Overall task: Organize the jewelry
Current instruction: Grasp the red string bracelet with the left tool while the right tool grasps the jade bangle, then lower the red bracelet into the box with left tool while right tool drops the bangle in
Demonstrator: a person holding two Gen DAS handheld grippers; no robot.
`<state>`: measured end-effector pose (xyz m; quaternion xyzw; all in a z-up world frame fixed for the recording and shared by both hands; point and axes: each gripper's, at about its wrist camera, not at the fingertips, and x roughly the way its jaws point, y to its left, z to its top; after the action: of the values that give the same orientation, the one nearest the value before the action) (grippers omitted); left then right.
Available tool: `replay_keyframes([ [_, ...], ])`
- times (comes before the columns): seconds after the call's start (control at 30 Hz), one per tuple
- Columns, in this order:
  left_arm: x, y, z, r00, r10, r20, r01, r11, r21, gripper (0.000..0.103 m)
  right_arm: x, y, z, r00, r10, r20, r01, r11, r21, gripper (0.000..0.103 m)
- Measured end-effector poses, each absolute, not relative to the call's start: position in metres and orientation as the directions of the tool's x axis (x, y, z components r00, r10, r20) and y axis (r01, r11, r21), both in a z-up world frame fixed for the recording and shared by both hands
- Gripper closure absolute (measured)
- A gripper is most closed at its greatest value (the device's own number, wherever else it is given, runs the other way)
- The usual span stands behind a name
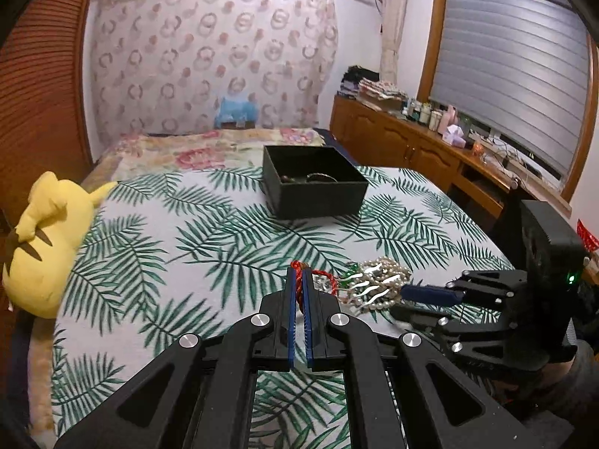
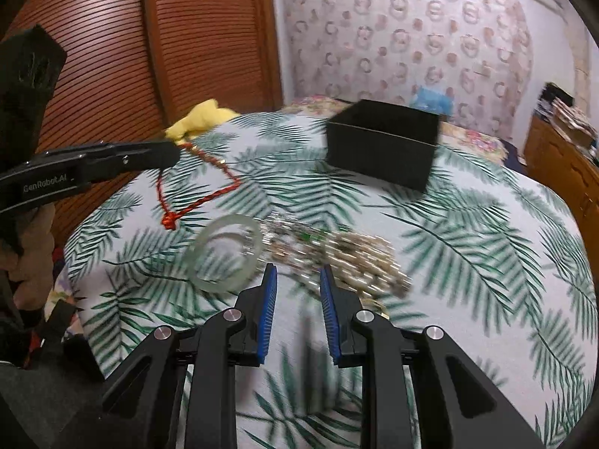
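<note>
- Left wrist view: my left claw [image 1: 298, 275] is pressed together on the red cord necklace [image 1: 322, 275], which shows between the blue pads and loops out to the right of the tips. The black box [image 1: 312, 202] stands open on the bed [image 1: 187, 247], straight ahead of this claw and slightly right, well apart from it. At least one ring-shaped piece lies inside the box; I cannot make out more.
- Left wrist view: the pearl and bead pile [image 1: 378, 284] lies just right of my left claw's tips. My right claw [image 1: 408, 301] comes in from the right with its tip at the edge of that pile; its spread cannot be read here.
- Right wrist view: my right claw [image 2: 298, 275] stands spread and empty. The pale bangle [image 2: 224, 252] lies just ahead to its left; the pearl and bead pile [image 2: 359, 258] lies just ahead to its right, its long axis running left to right across my approach.
- Right wrist view: the red cord necklace [image 2: 202, 194] hangs from my left claw [image 2: 170, 155], its lower loop appearing to reach the bed [image 2: 468, 243]. The black box [image 2: 382, 146] sits beyond.
- Judgement: the left claw carries forward to the box; the right claw is nearer the pile and bangle.
</note>
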<state>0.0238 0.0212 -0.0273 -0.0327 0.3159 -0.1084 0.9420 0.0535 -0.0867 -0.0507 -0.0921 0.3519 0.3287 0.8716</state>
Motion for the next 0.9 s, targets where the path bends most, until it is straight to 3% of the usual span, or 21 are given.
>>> replay_keyframes([
  [0.2, 0.018, 0.032, -0.027, 0.786, -0.212, -0.581, 0.169, 0.977, -0.129, 0.100, 0.063, -0.058, -0.052, 0.493, 0.515, -0.701, -0.676, 0.735, 0.064, 0.077],
  [0.27, 0.017, 0.036, -0.028, 0.786, -0.207, -0.583, 0.162, 0.978, -0.129, 0.101, 0.067, -0.049, -0.053, 0.480, 0.515, -0.710, -0.686, 0.725, 0.062, 0.085],
  [0.43, 0.014, 0.047, -0.030, 0.787, -0.201, -0.583, 0.145, 0.979, -0.141, 0.101, 0.075, -0.036, -0.053, 0.474, 0.501, -0.724, -0.696, 0.717, 0.041, 0.089],
  [0.9, 0.010, 0.058, -0.033, 0.792, -0.199, -0.578, 0.136, 0.979, -0.150, 0.101, 0.086, -0.026, -0.061, 0.452, 0.468, -0.759, -0.706, 0.708, 0.016, 0.089],
])
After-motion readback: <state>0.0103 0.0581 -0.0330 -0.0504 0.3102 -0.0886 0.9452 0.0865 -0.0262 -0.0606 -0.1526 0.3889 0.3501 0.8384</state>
